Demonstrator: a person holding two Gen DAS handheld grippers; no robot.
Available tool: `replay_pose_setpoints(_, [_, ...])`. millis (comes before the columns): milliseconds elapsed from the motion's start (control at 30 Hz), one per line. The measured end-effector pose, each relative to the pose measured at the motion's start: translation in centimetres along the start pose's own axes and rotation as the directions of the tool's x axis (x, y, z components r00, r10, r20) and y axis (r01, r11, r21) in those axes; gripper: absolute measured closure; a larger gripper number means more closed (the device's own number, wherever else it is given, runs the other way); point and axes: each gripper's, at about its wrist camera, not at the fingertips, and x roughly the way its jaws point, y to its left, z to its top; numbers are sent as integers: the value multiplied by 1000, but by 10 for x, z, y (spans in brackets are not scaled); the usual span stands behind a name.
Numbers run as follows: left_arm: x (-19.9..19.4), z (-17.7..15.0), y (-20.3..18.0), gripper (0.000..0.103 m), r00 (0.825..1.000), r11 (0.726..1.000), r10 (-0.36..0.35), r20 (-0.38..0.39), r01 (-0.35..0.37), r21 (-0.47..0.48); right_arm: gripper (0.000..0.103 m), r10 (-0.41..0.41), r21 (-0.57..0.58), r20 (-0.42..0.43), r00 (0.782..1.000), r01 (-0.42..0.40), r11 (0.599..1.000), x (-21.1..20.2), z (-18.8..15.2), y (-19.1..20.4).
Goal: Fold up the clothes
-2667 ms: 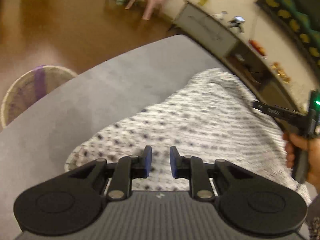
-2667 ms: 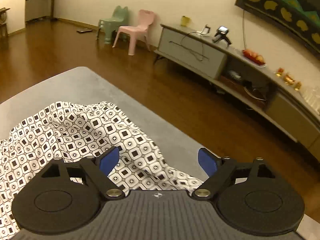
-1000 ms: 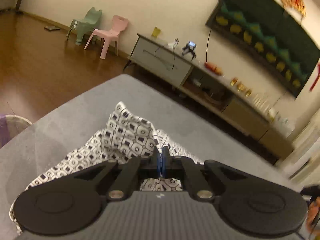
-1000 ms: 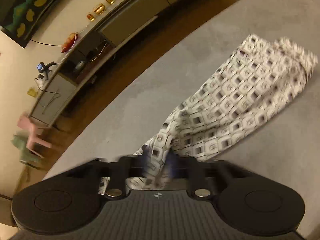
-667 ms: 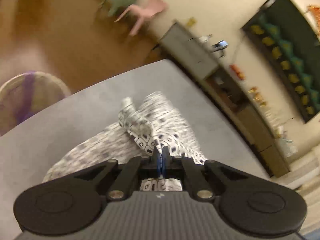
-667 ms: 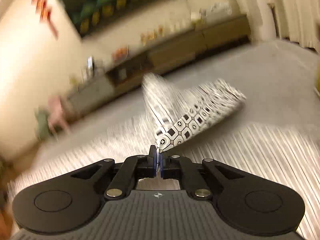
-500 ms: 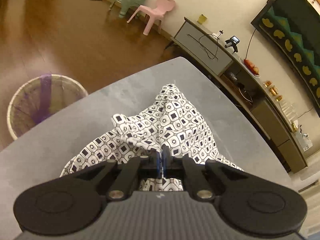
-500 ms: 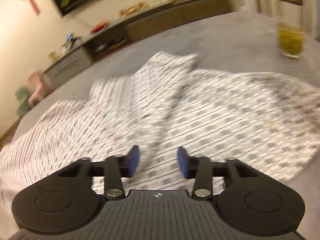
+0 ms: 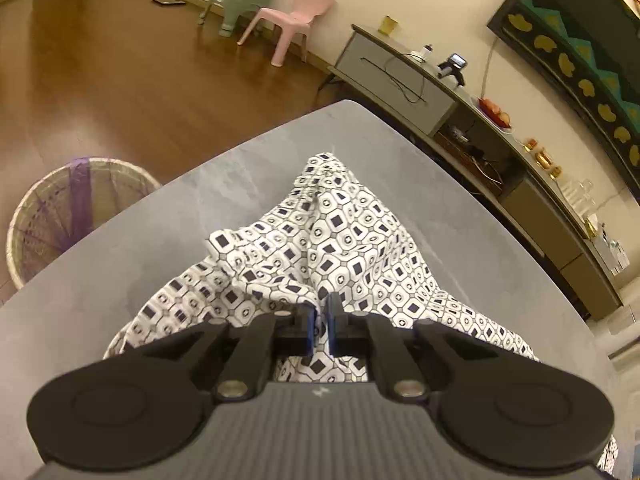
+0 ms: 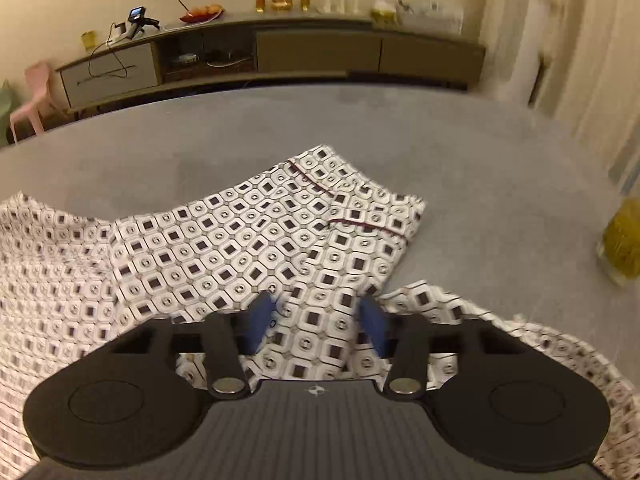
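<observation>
A white garment with black squares (image 9: 340, 240) lies crumpled on the grey table (image 9: 240, 184). My left gripper (image 9: 320, 320) is shut on a raised fold of it near the closest edge, with cloth pinched between the blue pads. In the right wrist view the same garment (image 10: 248, 240) spreads across the table (image 10: 360, 128), with a part trimmed in dark red piping (image 10: 320, 184) laid over it. My right gripper (image 10: 316, 318) hovers just over the cloth. Its jaws stand apart and are closing, with fabric below and between them but not pressed.
A woven basket with a purple band (image 9: 76, 216) stands on the wooden floor to the left of the table. A glass of yellow contents (image 10: 624, 244) sits on the table at the right. A long sideboard (image 10: 320, 48) and two small chairs (image 9: 296, 16) line the far wall.
My right gripper let go of the cloth it held, opened, and swung round over the spread garment. My left gripper stayed shut on its fold and sank a little toward the table.
</observation>
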Motion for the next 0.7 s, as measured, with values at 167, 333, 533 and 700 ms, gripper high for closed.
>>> replay_pose_setpoints(167, [1, 5, 0, 101, 1000, 1000, 10, 20, -9, -12, 103, -21, 105, 135, 991, 6, 994, -47, 7, -33])
replay_pose_setpoints(333, [-9, 7, 6, 101, 999, 999, 19, 32, -18, -49, 102, -7, 281, 237, 972, -61, 958, -147, -45, -84])
replay_pose_setpoints(533, [-5, -3, 0, 101, 998, 998, 62, -5, -62, -3, 64, 22, 416, 28, 999, -32, 909, -129, -138, -135])
replay_pose_setpoints(700, [2, -8, 8, 100, 995, 996, 93, -38, -93, -3, 55, -65, 440, 70, 995, 27, 897, -125, -123, -169])
